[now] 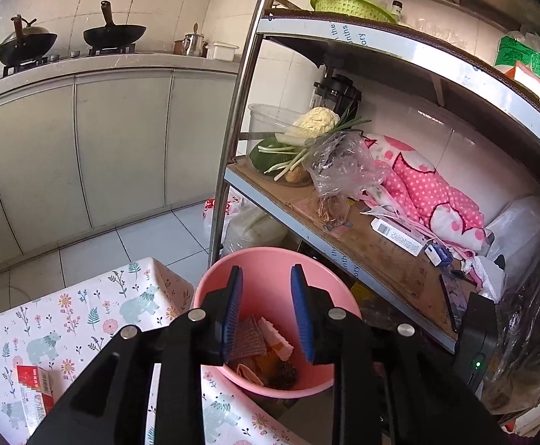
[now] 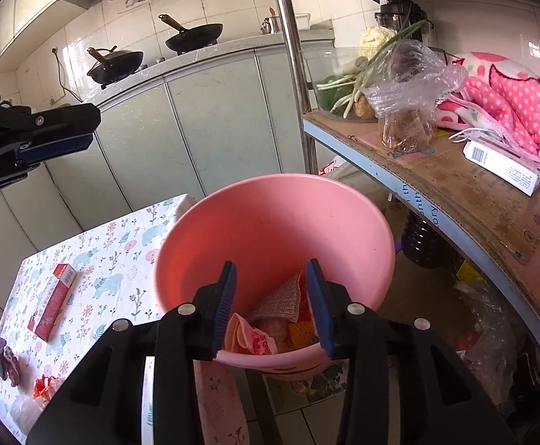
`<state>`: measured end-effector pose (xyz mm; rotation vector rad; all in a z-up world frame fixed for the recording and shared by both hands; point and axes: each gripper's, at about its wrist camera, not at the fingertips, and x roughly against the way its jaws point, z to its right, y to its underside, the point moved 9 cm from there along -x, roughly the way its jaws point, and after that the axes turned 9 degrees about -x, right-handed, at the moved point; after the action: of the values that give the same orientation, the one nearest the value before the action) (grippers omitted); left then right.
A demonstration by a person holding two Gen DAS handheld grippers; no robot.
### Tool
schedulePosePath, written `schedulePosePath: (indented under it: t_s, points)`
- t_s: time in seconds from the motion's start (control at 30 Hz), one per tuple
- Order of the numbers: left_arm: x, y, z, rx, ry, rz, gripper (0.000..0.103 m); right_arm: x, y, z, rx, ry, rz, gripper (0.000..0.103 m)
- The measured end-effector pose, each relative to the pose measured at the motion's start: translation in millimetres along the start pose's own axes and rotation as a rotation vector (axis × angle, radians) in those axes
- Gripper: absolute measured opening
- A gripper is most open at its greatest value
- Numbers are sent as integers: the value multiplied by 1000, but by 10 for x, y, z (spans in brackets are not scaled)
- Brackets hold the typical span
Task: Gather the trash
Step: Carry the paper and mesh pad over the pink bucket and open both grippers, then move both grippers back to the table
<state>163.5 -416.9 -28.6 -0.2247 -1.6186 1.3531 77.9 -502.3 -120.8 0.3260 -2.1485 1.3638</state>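
Surveying worktop (image 2: 95,256): floral cloth; red box (image 2: 53,302), dark scrap (image 2: 6,365) and orange scrap (image 2: 45,387) lie uncollected.
Pink bin (image 2: 273,222): beside the worktop edge, below both grippers; holds a grey mesh piece (image 2: 281,306), pink wrapper (image 2: 249,339), yellow bits.
Left hand-held gripper (image 1: 266,315): jaws parted, nothing between them, over the bin.
Right hand-held gripper (image 2: 271,309): jaws parted, empty, over the bin.
Progress: judged partly done; three worktop items remain.

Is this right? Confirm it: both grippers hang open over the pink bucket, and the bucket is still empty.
Not empty. The pink bucket already holds trash, including a grey scrub pad, as the right wrist view shows. The left gripper and right gripper do hang open over it.
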Motion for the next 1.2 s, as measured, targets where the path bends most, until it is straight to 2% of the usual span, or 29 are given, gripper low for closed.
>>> schedulePosePath:
  t_s: [0.33, 0.47, 0.67, 0.7, 0.97, 1.2]
  points:
    - [623, 7, -201, 11, -71, 62, 26, 366, -65, -401, 54, -74, 59, 41]
    - [900, 41, -339, 31, -101, 81, 26, 526, -112, -578, 68, -106, 93, 50]
    - [1391, 143, -652, 68, -180, 112, 27, 660, -122, -806, 95, -130, 112, 50]
    - [1481, 168, -716, 75, -197, 116, 30, 673, -113, -847, 99, -136, 112, 50]
    - [2109, 467, -1213, 142, -323, 134, 37, 705, 52, -1143, 135, -179, 73, 51]
    - [2378, 854, -1532, 202, -385, 94, 37, 676, 338, -1385, 170, -246, -34, 51]
